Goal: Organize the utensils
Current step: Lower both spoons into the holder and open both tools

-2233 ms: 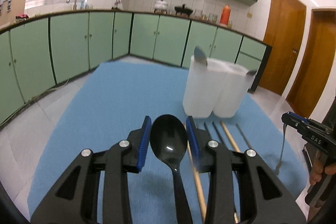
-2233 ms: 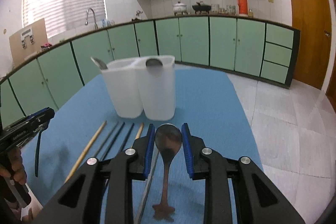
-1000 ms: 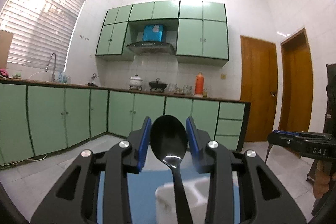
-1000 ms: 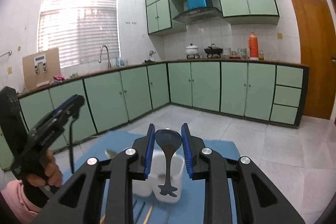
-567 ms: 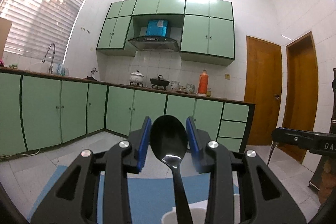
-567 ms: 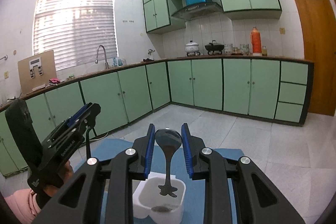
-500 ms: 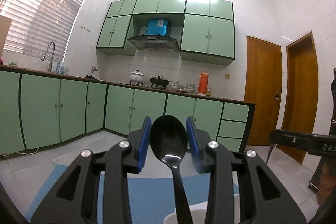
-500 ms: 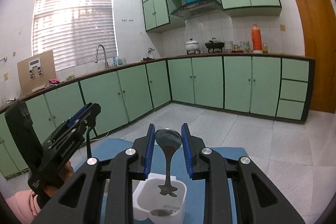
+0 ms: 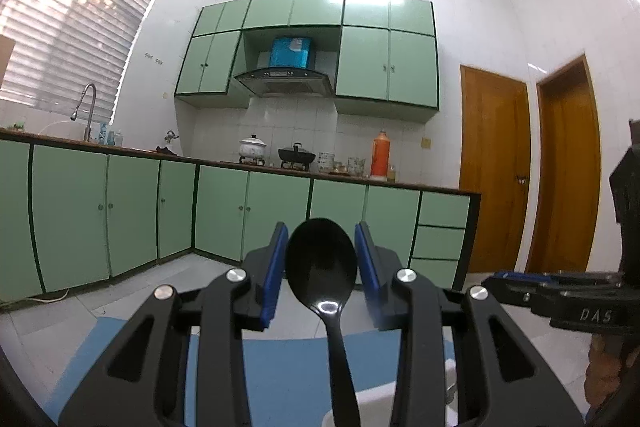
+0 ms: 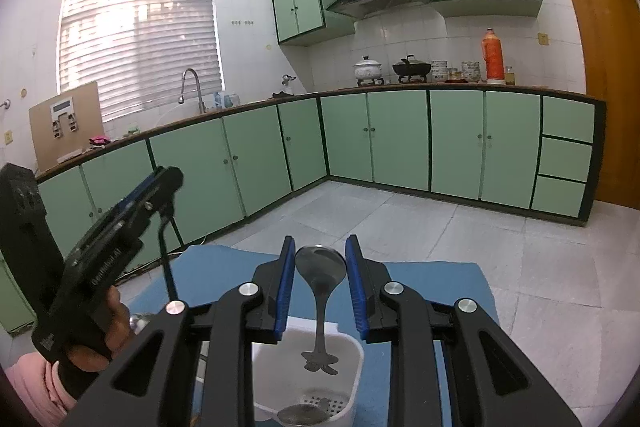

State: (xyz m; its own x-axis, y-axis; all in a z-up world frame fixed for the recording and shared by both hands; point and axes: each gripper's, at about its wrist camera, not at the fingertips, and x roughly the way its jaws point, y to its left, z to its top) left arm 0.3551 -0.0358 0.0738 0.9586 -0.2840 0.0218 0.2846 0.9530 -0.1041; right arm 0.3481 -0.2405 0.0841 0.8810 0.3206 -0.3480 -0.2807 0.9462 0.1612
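My left gripper [image 9: 322,231] is shut on a black plastic spoon [image 9: 321,263], bowl up between the blue pads and handle hanging down. Below it, only the rim of the white utensil holder [image 9: 376,401] shows at the frame's bottom. My right gripper [image 10: 320,243] is shut on a metal spoon [image 10: 320,269], bowl up. Its flared handle end hangs over an open compartment of the white holder [image 10: 354,355]. Another spoon's bowl [image 10: 302,414] lies at that compartment's bottom. The left gripper [image 10: 166,183] shows at the left of the right wrist view, and the right gripper [image 9: 500,279] at the right of the left wrist view.
The holder stands on a blue mat [image 10: 448,279] that covers the table [image 9: 276,359]. A person's hand [image 10: 100,339] and pink sleeve [image 10: 32,391] hold the left gripper. Green kitchen cabinets [image 10: 400,143] and a tiled floor lie beyond the table's far edge.
Both grippers moved toward the holder and sank a little, spoons still held. In the right wrist view the holder has come nearer, directly under the metal spoon's handle.
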